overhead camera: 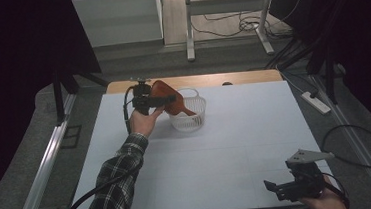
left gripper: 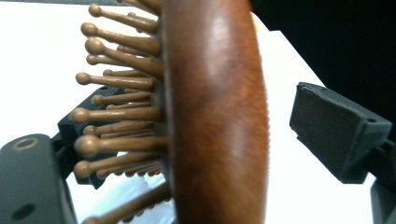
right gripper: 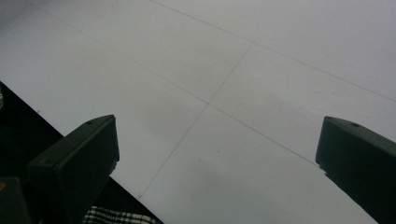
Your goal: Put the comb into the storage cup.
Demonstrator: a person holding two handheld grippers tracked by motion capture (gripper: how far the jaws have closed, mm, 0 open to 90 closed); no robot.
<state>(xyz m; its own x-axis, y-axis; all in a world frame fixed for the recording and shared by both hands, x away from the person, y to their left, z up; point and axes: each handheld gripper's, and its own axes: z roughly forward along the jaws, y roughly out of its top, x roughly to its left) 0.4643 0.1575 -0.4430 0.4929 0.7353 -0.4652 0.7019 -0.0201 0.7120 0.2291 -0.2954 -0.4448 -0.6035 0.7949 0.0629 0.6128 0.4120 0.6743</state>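
Observation:
A brown wooden hairbrush (overhead camera: 169,97) leans at the far left of the table, its handle end down inside a white basket (overhead camera: 191,120). My left gripper (overhead camera: 146,102) is at the brush's head. In the left gripper view the hairbrush (left gripper: 215,116) stands between the jaws of my left gripper (left gripper: 205,135), bristles toward the left jaw. There is a clear gap between its smooth back and the right pad (left gripper: 334,133), so the gripper is open. My right gripper (overhead camera: 283,187) rests at the table's near right corner, and its own view shows the right gripper (right gripper: 219,158) open over bare white surface.
The white tabletop (overhead camera: 227,156) has a wooden strip (overhead camera: 231,78) along its far edge. A power strip (overhead camera: 315,102) and a looped cable (overhead camera: 360,146) lie on the floor to the right. Desk legs and cables stand beyond the table.

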